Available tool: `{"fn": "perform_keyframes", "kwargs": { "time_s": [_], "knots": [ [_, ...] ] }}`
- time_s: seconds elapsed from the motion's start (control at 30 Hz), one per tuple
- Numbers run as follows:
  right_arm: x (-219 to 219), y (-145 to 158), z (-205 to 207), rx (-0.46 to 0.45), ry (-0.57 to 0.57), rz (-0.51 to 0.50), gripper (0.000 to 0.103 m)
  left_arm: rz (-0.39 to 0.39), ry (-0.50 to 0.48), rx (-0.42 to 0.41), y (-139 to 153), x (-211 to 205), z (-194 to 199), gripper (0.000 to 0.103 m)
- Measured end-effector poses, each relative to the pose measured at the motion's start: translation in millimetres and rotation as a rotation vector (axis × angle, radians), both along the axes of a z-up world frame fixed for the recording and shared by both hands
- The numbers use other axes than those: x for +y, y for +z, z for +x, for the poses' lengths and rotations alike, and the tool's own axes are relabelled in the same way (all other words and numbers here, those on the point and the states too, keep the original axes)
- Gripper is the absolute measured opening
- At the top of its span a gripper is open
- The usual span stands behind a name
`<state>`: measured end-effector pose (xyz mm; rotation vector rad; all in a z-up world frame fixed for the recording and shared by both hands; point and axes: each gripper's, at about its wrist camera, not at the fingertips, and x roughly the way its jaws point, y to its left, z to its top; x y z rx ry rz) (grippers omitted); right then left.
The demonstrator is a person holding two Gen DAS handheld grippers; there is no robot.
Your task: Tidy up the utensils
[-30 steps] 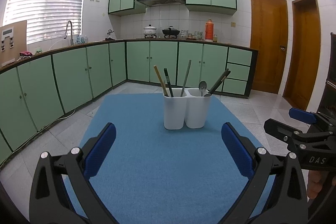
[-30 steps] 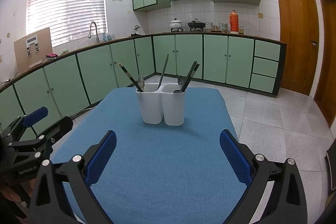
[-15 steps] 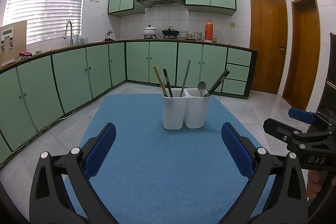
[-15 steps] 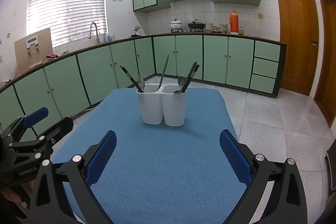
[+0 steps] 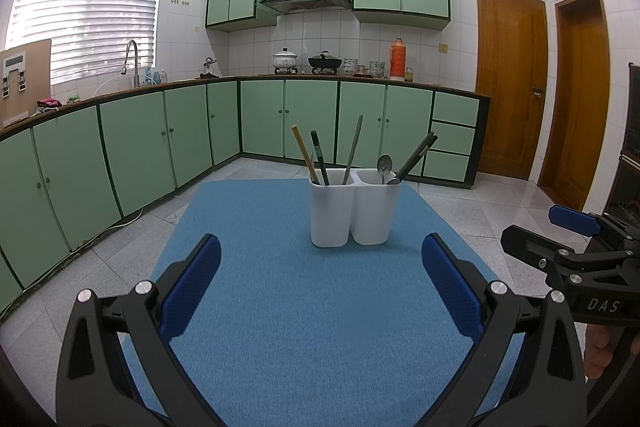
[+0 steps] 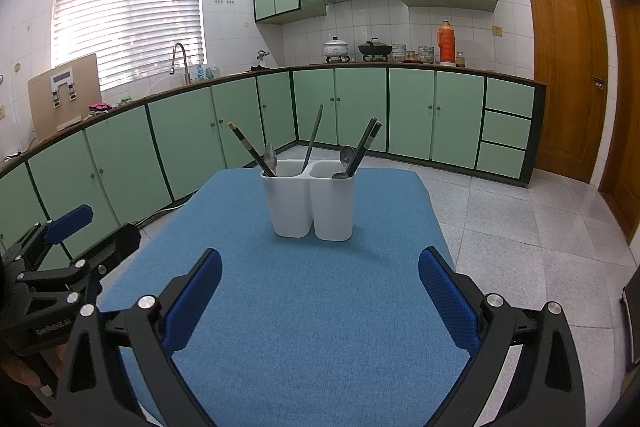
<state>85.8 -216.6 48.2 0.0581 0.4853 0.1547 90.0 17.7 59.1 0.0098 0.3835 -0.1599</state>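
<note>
— Fingers first: how do they stand?
— Both pairs are spread wide with nothing between them. The left gripper (image 5: 320, 287) and the right gripper (image 6: 320, 287) fill the bottom of their own frames, each with two blue pads (image 5: 192, 283).
— How many holders?
— One white holder (image 5: 354, 207) with two compartments, upright at the centre of the frame on the blue mat (image 5: 304, 327), well apart from both grippers.
— And the utensils?
— In the left compartment I count three sticks (image 5: 320, 157) plus a spoon (image 6: 270, 157) seen from the right wrist; in the right compartment, two dark sticks (image 5: 416, 155) and two spoons (image 5: 385, 165). All lean outward.
— Any writing?
— "DAS" on the right gripper's body at the left view's right edge, and "GenRobot.AI" on the left gripper's body at the other view's lower left.
</note>
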Motion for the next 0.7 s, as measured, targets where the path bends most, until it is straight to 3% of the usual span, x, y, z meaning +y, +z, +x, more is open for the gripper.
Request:
{"fn": "perform_keyframes", "kwargs": {
  "time_s": [0.7],
  "knots": [
    [0.3,-0.1,-0.1,0.000,0.001,0.000,0.097,-0.003,0.001,0.004,-2.1,-0.7,-2.2,0.097]
  ]
}}
